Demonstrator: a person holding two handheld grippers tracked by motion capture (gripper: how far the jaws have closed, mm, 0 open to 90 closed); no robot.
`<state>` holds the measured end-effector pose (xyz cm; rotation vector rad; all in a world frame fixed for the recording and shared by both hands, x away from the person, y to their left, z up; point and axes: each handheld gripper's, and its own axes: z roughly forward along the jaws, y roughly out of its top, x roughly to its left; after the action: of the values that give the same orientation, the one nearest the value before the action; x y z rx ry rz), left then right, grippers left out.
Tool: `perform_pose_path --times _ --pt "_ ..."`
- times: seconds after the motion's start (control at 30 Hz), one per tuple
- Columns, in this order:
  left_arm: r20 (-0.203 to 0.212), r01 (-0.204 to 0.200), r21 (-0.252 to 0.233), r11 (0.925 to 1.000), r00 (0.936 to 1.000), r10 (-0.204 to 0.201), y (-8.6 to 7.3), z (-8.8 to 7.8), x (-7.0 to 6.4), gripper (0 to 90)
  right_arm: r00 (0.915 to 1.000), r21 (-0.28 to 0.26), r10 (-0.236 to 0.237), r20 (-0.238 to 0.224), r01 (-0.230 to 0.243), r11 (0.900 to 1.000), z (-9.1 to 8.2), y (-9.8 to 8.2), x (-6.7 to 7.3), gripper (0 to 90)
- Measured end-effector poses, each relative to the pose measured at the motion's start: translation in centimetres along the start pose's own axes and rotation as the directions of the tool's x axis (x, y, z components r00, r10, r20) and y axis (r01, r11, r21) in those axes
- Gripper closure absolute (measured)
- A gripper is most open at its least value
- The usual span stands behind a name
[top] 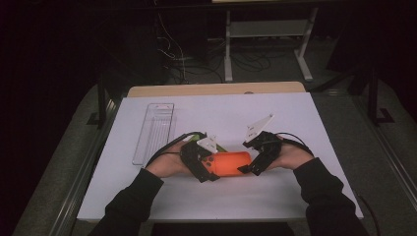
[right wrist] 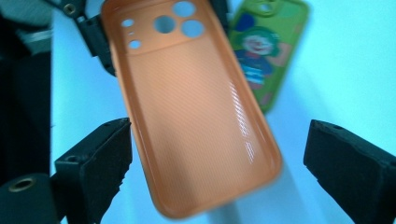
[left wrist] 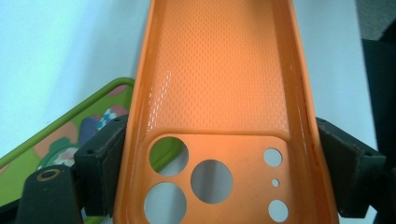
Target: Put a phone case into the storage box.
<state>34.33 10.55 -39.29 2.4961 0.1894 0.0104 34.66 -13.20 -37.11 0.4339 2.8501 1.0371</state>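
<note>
Two grippers meeting at an orange phone case

The left gripper (top: 209, 169) is clamping the orange phone case (top: 231, 162); the right gripper (top: 252, 164) is sitting at its right end, and a clear tray (top: 154, 132) is lying far-left.

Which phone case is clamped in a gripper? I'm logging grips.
The plain orange case, pinched at its camera end by the left gripper; the green cartoon case lies loose beside it.

Green cartoon phone case (right wrist: 266, 51), clear tray (top: 155, 132)

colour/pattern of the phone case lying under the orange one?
Green phone case with a cartoon clown print; shows best in the right gripper view.
</note>
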Motion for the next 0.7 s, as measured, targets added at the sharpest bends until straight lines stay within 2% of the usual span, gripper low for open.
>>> perform_pose_path --times 0.1,0.13,0.17,0.2,0.27,0.3,0.37,0.4,0.47,0.53,0.57,0.63,0.7 --pt "-0.016 0.018 -0.003 0.9998 0.9997 -0.018 -0.1 0.1 0.0 15.6 0.9972 -0.041 0.066 0.034 -0.065 0.997 -0.9 -0.8 -0.4 7.2" --pt "-0.037 0.021 0.006 0.9998 0.9991 -0.021 -0.1 0.2 -0.1 15.6 0.9957 -0.053 0.081 0.046 -0.078 0.996 -1.0 -1.0 -0.5 7.2" --pt "-0.037 0.021 0.006 0.9998 0.9991 -0.021 -0.1 0.2 -0.1 15.7 0.9957 -0.053 0.081 0.046 -0.078 0.996 -1.0 -1.0 -0.5 7.2" --pt "-0.049 0.03 0.006 0.9995 0.9984 -0.03 0.0 0.3 -0.1 15.6 0.9882 -0.065 0.133 0.076 -0.128 0.99 -1.4 -1.3 -0.4 7.0" --pt "-0.06 0.041 -0.002 0.9992 0.9974 -0.041 -0.1 0.3 -0.1 15.6 0.9814 -0.085 0.171 0.088 -0.164 0.983 -1.6 -1.7 -0.5 6.7" --pt "-0.066 0.049 -0.003 0.9988 0.9966 -0.049 -0.1 0.3 -0.2 15.6 0.9722 -0.108 0.216 0.09 -0.206 0.973 -1.6 -1.9 -0.3 6.1" --pt "-0.08 0.055 -0.003 0.9985 0.9953 -0.055 -0.1 0.3 -0.1 15.7 0.9704 -0.112 0.22 0.099 -0.209 0.972 -1.7 -2.1 -0.4 5.4" --pt "-0.095 0.078 -0.007 0.9969 0.9924 -0.079 -0.2 0.2 -0.1 15.7 0.9569 -0.129 0.269 0.111 -0.254 0.959 -1.7 -2.7 -0.4 4.1" --pt "-0.102 0.102 -0.017 0.9946 0.9894 -0.104 -0.2 0.1 0.0 15.6 0.9485 -0.142 0.291 0.124 -0.274 0.951 -1.6 -3.2 -0.4 3.7" --pt "-0.11 0.107 -0.016 0.9941 0.9879 -0.108 -0.2 0.0 0.1 15.7 0.9419 -0.146 0.304 0.142 -0.284 0.948 -1.4 -3.6 -0.2 3.3" --pt "-0.126 0.127 -0.026 0.9916 0.9836 -0.129 -0.3 -0.2 0.2 15.7 0.9379 -0.155 0.314 0.147 -0.292 0.944 -1.3 -3.8 0.0 3.2" --pt "-0.148 0.137 -0.027 0.9903 0.9791 -0.139 -0.3 -0.4 0.2 15.7 0.9281 -0.164 0.337 0.158 -0.312 0.936 -1.3 -4.0 0.2 2.5" --pt "-0.154 0.141 -0.027 0.9896 0.9776 -0.144 -0.3 -0.5 0.3 15.7 0.9262 -0.173 0.338 0.167 -0.31 0.935 -1.2 -4.2 0.4 2.5"
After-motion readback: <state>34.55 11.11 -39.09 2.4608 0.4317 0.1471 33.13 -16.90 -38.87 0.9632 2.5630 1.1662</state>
